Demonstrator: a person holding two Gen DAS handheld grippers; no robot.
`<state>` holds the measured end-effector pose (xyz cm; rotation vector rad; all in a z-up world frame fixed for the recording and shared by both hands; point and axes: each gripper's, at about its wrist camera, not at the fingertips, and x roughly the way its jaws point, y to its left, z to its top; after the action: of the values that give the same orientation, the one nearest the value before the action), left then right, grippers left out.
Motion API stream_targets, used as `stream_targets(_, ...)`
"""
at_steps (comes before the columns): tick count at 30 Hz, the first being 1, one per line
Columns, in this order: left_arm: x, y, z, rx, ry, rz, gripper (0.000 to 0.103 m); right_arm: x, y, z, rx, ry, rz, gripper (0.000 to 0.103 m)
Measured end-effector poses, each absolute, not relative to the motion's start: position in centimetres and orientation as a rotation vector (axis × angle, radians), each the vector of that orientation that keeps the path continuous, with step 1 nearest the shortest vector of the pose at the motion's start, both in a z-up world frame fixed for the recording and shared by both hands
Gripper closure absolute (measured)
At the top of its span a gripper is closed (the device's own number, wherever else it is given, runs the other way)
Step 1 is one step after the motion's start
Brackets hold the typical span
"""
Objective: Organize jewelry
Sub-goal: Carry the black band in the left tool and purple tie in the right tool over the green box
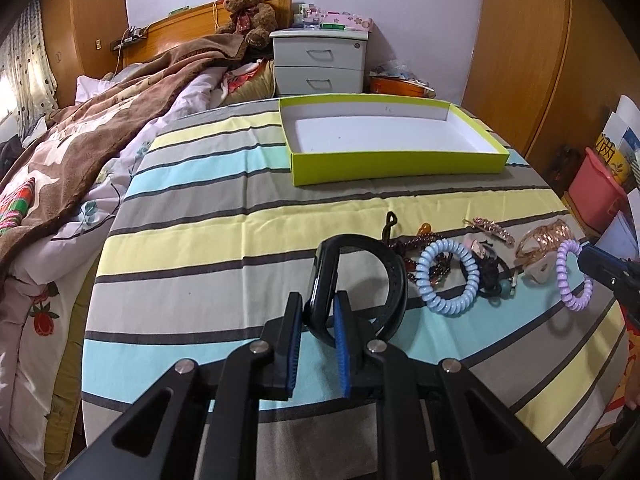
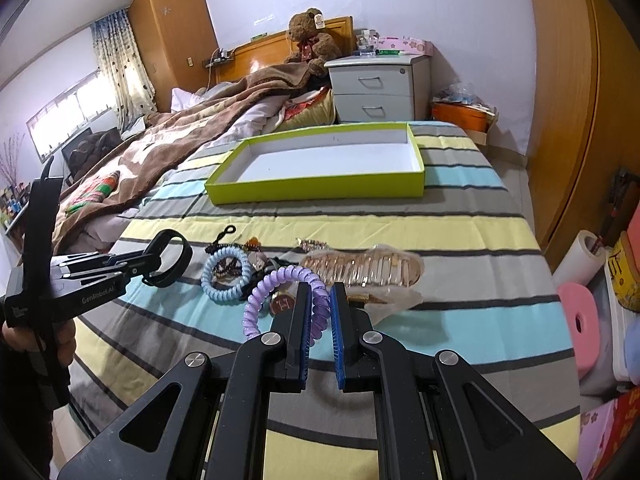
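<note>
Left gripper [image 1: 318, 312] fingers clamp one black band [image 1: 360, 280]; right gripper [image 2: 319, 308] fingers clamp one purple coil [image 2: 280, 296]; one blue coil [image 1: 448, 276].

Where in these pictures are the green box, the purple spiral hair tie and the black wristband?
green box [image 1: 396, 165]: left wrist view, front outer wall.
purple spiral hair tie [image 2: 256, 300]: right wrist view, left side of coil.
black wristband [image 1: 394, 276]: left wrist view, right curve of strap.

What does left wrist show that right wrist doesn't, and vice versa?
Left wrist only: the left tool up close, shut on the black band, and a red plastic bin at the right edge. Right wrist only: the right tool shut on the purple coil tie, plus the curtained window. Both: the empty green box, blue coil tie, teddy bear and nightstand.
</note>
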<state>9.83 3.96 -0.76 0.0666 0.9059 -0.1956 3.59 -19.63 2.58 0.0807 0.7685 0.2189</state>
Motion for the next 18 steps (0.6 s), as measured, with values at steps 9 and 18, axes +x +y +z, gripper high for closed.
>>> stream_targets(9, 11.0, 3.8, 1.1, 0.068, 0.875, -0.196, 0.087, 5.4, -20.3, 5.1, 0.066, 0.719, 0.204, 0.093)
stream_targets(18, 13.6, 3.5, 3.4, 0.068, 0.841, -0.2, 0.087, 9.8, -21.6, 7.8, 0.061, 0.703, 0.204, 0.093)
